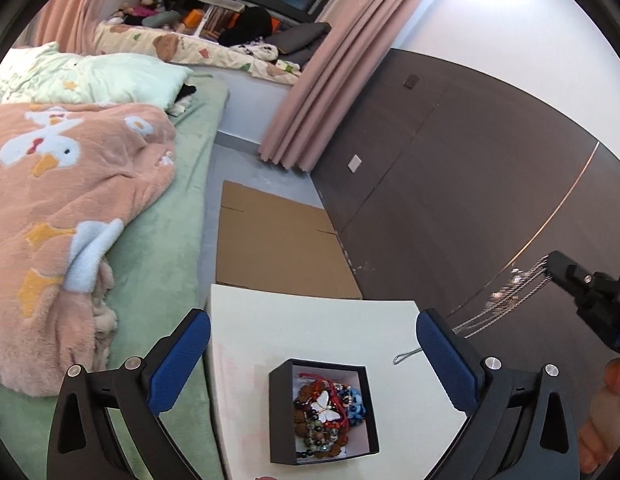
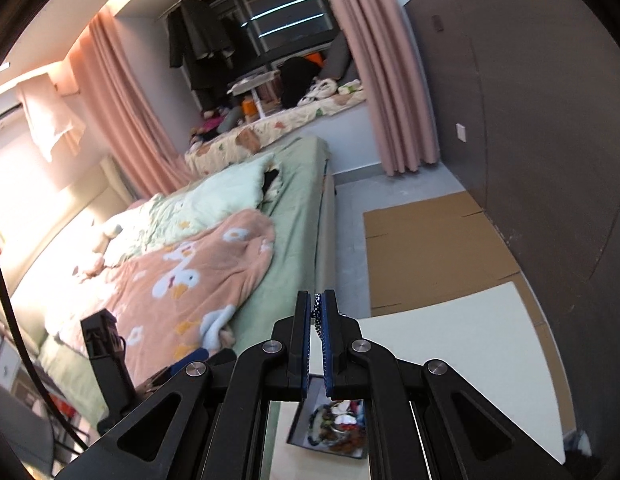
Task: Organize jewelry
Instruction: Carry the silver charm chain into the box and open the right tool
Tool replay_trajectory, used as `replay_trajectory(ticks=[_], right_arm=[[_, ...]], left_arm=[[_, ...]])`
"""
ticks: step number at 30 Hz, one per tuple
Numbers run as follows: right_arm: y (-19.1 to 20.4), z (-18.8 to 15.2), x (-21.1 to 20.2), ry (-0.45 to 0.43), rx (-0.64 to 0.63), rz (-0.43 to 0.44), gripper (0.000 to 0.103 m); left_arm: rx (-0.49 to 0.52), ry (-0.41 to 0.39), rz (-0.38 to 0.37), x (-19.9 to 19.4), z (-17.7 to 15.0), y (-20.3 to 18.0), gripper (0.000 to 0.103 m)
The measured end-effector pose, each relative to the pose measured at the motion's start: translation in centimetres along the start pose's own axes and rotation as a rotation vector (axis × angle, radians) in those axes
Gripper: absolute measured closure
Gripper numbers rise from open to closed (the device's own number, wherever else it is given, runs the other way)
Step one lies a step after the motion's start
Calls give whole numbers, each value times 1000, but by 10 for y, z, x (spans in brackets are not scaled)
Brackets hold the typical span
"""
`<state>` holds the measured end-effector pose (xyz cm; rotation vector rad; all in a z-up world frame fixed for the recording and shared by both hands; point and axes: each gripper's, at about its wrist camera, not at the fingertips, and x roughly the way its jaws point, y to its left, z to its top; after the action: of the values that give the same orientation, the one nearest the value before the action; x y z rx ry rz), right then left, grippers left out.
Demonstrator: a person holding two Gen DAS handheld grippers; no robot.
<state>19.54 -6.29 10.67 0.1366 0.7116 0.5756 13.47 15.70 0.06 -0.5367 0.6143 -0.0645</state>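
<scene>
A silver chain necklace hangs in blurred loops at the right edge of the left wrist view, pinched between the closed fingers of the right gripper, its tail trailing down to the white tabletop. Low in the frame's centre, a black jewelry box sits on that table, holding beaded bracelets, red cord and a white butterfly pendant. The left gripper frames the box with its blue-padded fingers spread wide and empty; a flattened cardboard sheet and a duck-print blanket lie beyond, and no legible writing appears anywhere.
</scene>
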Motion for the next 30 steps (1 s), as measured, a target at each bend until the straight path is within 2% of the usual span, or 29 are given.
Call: replay_trajectory(ticks=[8, 18, 21, 22, 23, 25, 27, 30], right_arm=[[4, -19, 35, 72, 9, 16, 97], [17, -42, 74, 152, 21, 63, 97], [14, -48, 83, 194, 35, 43, 96], [13, -49, 86, 208, 42, 37, 86], [10, -50, 88, 220, 49, 35, 65], [1, -54, 84, 215, 67, 30, 48], [-7, -57, 75, 190, 71, 13, 48], [-25, -63, 63, 196, 99, 4, 48]], left_arm=[[13, -15, 19, -9, 3, 7, 0], [-19, -24, 32, -9, 6, 18, 0], [-23, -22, 36, -9, 7, 19, 0], [-23, -21, 35, -9, 7, 18, 0], [-23, -18, 35, -8, 7, 18, 0], [-20, -10, 32, -7, 7, 15, 0], [-13, -2, 24, -8, 7, 9, 1], [17, 14, 26, -6, 5, -3, 0]])
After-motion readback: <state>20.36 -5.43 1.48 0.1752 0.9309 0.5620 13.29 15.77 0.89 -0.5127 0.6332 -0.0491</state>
